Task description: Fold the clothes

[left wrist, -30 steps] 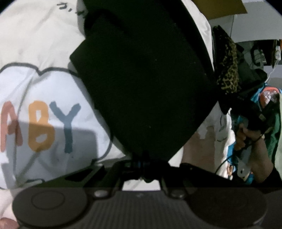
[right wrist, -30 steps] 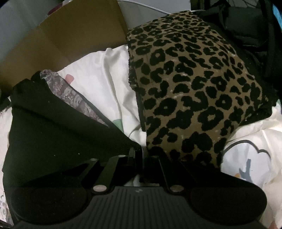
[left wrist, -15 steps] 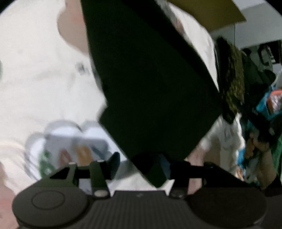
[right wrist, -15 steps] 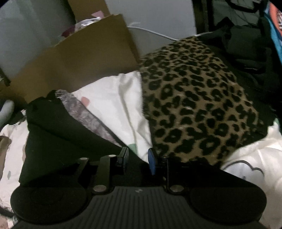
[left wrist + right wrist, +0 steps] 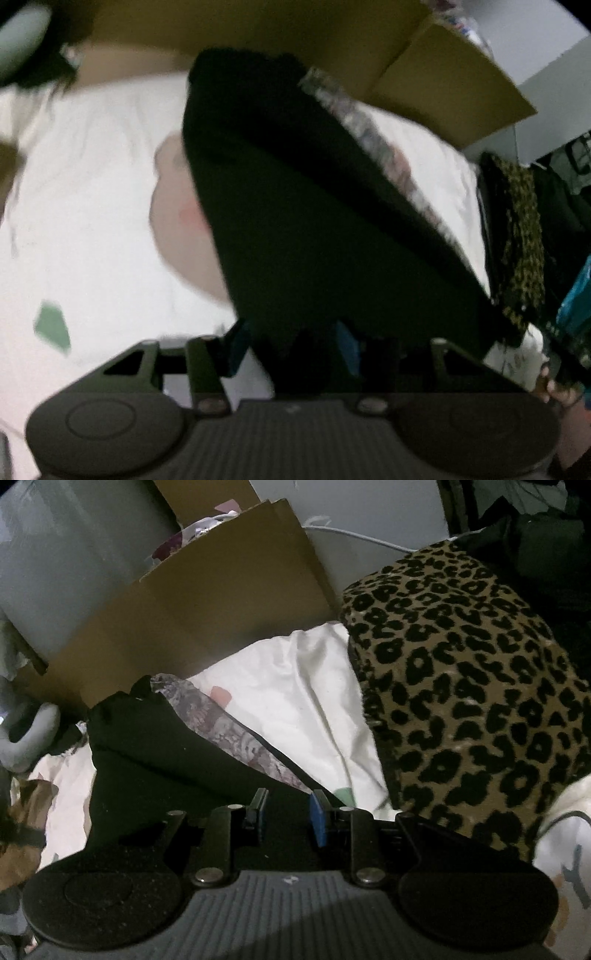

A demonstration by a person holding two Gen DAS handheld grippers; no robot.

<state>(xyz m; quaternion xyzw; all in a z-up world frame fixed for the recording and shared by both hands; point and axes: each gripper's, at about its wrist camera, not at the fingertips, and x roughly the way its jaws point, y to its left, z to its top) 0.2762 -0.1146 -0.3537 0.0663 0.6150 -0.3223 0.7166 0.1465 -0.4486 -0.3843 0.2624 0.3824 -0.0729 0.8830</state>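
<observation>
Both hand-held grippers released over the black garment (image 5: 155,760)
Right hand-held gripper (image 5: 286,821) alone shows the leopard-print garment (image 5: 469,686) broadly; blurred left hand-held gripper (image 5: 291,350) alone catches a hand (image 5: 557,391).

A brown cardboard box (image 5: 207,602) is seen standing behind the bed, its flaps raised against a pale wall (image 5: 62,554). The same box (image 5: 436,74) is shown blurred in the left wrist view. A white cable (image 5: 354,535) is run along the wall behind it. White bedding (image 5: 295,701) with small coloured prints is spread underneath. A grey rounded object (image 5: 26,734) is seen at the left edge.
</observation>
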